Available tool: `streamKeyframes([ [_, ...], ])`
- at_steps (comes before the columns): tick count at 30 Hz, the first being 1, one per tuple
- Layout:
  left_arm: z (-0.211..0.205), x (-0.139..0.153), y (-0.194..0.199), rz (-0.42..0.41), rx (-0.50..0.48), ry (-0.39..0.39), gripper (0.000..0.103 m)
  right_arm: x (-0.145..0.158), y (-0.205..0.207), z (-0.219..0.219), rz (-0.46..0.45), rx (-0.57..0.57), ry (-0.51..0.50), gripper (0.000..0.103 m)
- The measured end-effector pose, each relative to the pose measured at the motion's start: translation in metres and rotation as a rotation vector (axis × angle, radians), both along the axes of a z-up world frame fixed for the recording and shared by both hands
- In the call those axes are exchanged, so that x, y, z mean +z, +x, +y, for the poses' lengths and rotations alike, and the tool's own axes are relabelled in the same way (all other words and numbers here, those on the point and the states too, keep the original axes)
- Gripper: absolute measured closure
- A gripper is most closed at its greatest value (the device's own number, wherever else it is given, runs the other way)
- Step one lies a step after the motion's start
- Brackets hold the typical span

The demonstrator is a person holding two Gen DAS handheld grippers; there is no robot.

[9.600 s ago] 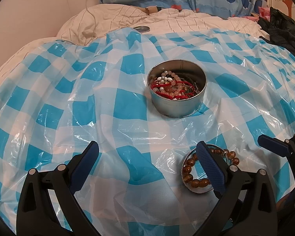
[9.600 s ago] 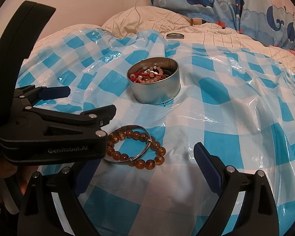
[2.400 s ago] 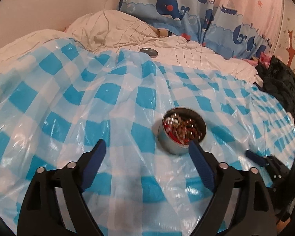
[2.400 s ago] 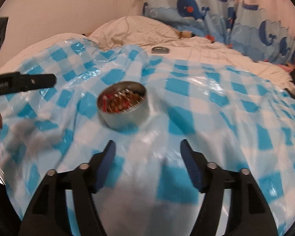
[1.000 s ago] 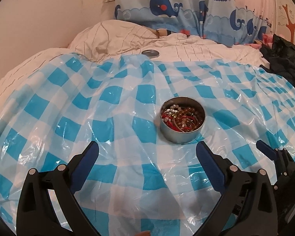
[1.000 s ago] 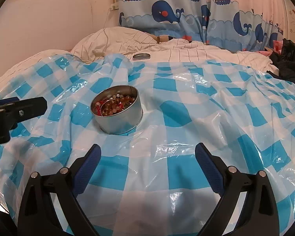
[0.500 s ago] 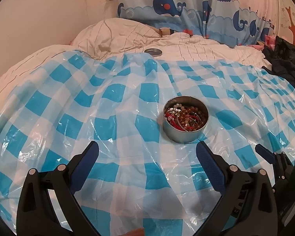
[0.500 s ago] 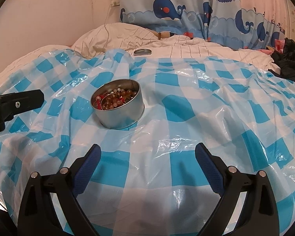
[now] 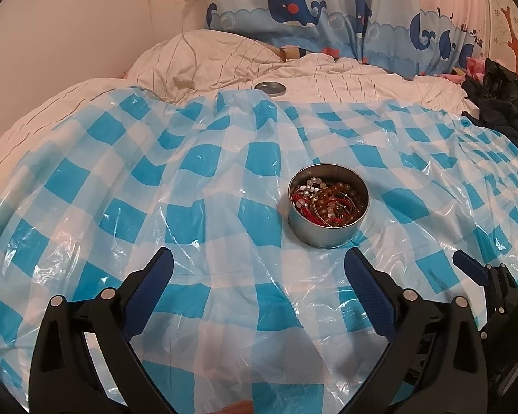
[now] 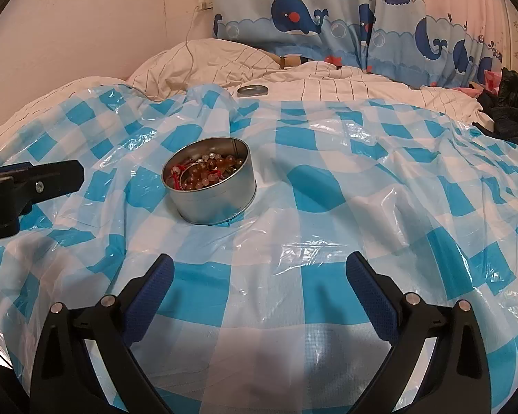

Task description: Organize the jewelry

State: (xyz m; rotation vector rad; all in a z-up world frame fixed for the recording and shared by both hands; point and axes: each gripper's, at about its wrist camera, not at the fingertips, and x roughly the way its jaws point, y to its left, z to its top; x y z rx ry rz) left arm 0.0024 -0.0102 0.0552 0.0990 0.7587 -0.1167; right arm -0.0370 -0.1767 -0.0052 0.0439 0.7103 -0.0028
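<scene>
A round silver tin stands on the blue-and-white checked plastic sheet. Inside it lies a tangle of jewelry: amber beads, pale beads, red cord and a metal bangle. My left gripper is open and empty, held back from the tin, which sits ahead and slightly right. My right gripper is open and empty too, with the tin ahead to its left. In the right wrist view the left gripper's finger shows at the left edge.
The tin's lid lies on the white quilt beyond the sheet. A charging cable hangs from a wall socket. Dark clothing is heaped at the far right. Whale-print curtains back the bed.
The amber bead bracelet and bangle that lay on the sheet 9.6 s ago are now in the tin. Both grippers have drawn back and up; little has changed in the last second.
</scene>
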Motion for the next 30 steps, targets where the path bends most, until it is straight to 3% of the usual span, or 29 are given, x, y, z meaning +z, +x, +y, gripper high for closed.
streamKeyframes([
  [30,-0.0017,-0.0008,0.0003,0.002,0.000,0.004,0.008,-0.0003,-0.0005,0.0027,0.004,0.003,-0.001,0.007],
])
